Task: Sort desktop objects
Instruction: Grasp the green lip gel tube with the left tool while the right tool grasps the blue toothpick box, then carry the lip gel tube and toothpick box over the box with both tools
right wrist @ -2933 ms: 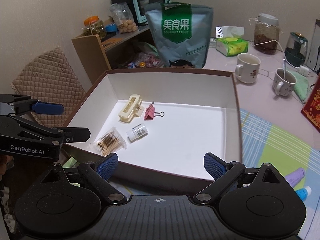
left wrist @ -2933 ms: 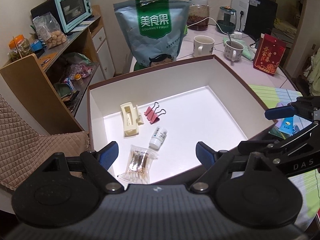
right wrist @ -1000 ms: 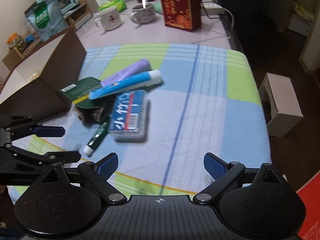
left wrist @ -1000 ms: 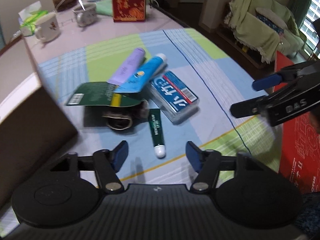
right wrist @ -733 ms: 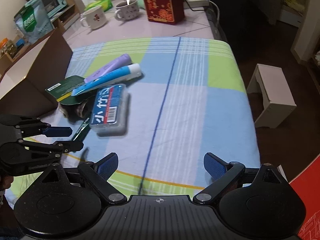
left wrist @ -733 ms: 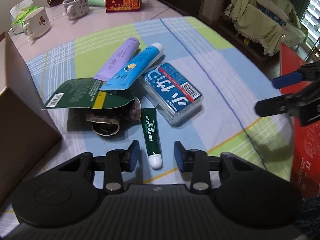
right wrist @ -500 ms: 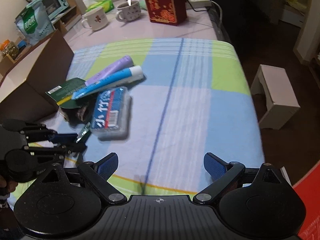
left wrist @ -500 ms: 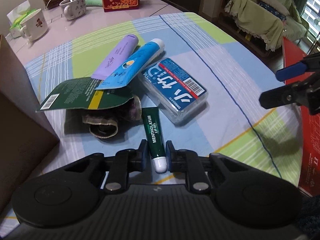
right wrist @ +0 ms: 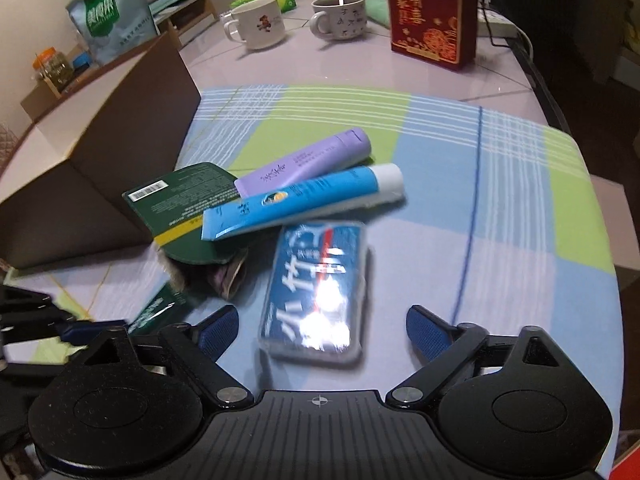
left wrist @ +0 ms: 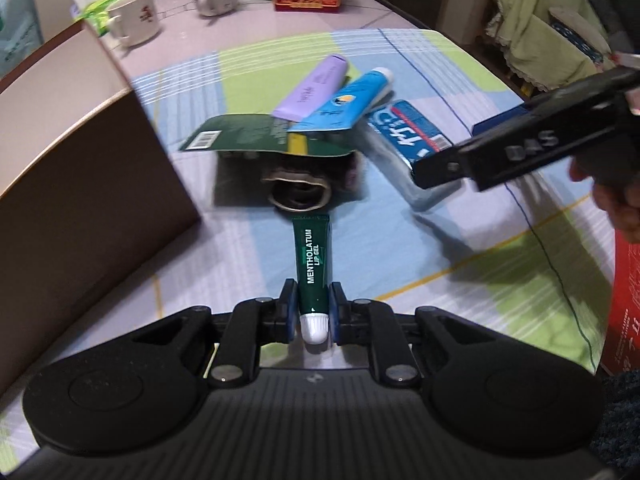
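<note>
Checked tablecloth (right wrist: 500,184), left gripper (left wrist: 313,312) clamping lip gel tube (left wrist: 313,264), right gripper (right wrist: 322,328) spread

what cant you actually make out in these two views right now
- Dark pouch: left wrist view, mostly covered by the green card; what it is stays unclear.
- Blue pack: right wrist view, print lost to blur and glare.
- Brown box: both views show only outer walls; contents hidden.
- Lip gel tube: right wrist view, blurred, its cap end hidden behind the left gripper.
</note>
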A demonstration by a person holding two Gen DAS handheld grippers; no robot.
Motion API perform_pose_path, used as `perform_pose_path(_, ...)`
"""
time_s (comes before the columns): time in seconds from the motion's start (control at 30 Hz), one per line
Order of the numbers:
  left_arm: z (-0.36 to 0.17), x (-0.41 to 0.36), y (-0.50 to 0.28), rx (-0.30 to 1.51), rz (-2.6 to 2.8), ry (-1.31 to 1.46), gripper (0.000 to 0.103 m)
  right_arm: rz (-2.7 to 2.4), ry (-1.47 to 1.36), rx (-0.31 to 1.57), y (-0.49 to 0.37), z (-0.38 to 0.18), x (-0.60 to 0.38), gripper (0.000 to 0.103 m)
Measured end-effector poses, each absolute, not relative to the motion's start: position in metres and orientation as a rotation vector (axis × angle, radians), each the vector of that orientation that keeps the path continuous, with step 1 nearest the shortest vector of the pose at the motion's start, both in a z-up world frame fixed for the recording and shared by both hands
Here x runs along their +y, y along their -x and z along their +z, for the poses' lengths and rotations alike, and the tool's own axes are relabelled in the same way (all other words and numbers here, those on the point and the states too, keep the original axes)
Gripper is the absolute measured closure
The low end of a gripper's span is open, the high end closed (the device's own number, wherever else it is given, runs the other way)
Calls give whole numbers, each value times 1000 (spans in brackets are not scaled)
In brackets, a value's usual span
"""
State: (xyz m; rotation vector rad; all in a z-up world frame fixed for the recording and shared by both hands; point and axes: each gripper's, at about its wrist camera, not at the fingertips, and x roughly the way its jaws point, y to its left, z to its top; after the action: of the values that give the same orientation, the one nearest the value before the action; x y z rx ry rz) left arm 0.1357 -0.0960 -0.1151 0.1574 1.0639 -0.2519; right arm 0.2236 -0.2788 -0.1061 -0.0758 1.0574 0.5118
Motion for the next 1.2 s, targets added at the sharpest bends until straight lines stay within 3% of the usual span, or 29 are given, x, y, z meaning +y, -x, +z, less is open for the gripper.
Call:
perform_pose_path(0.13,-118,-88,-133,1073,-231,-153,90,509,125,1049,-225,-114,-270,33)
perform_pose_path(0.2,-121,-85,-132,1079,-222,-150,90,508,150,1045,-226,-118,-265,42)
perform_pose_path(0.63,-122,-79,-129,1107,-238,-121,91,505,126,1128,-192,-113,-290,44)
perform_pose_path(1.2,-47,-45,-96,979,-158,-39,91,641,29,1004,-161,-43,-267,45)
